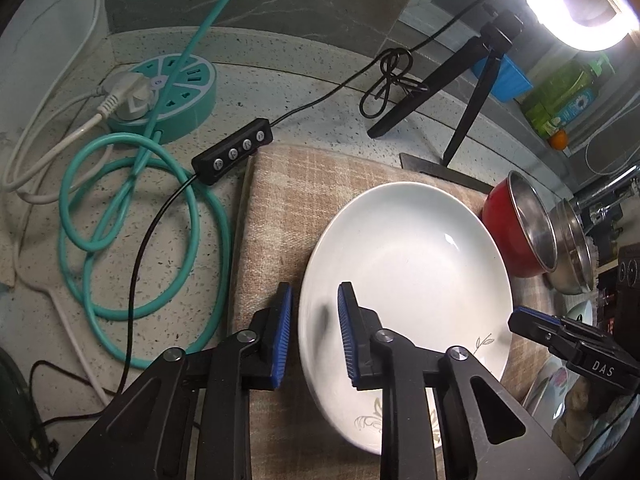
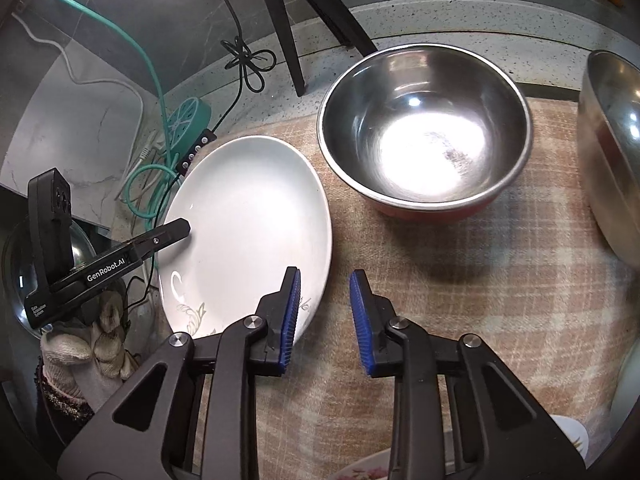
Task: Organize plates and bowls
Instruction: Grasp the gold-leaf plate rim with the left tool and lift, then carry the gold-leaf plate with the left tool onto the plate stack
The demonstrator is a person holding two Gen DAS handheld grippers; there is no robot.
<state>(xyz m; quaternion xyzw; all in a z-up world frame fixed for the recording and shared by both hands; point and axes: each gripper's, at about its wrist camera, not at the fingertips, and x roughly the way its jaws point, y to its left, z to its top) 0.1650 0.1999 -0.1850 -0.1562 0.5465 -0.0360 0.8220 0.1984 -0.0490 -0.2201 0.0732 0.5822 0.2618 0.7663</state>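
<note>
Left wrist view shows your left gripper [image 1: 314, 334] straddling the near left rim of the white ceramic plate with a faint leaf drawing [image 1: 404, 280]: one blue pad is outside the rim, the other is over the plate's inner surface. A gap is visible on both sides, so the jaws are narrow but not pressing on the rim. The plate lies flat on the beige checked cloth mat [image 1: 280, 208].

Your right gripper [image 2: 324, 316] stands at the opposite rim of this plate in the right wrist view; its left pad is over the rim and its right pad is over the mat. Nothing is clamped there either.

Beside the plate, not touching it, sits the red bowl with a steel inside [image 2: 424, 132], and a second steel bowl [image 2: 612, 152] is at the mat's right edge.

I judge the step as taking hold of the plate with both tools. Next, you need to lower each pair until the rim is between the pads, then close evenly, because a glazed rim can slip out easily.
</note>
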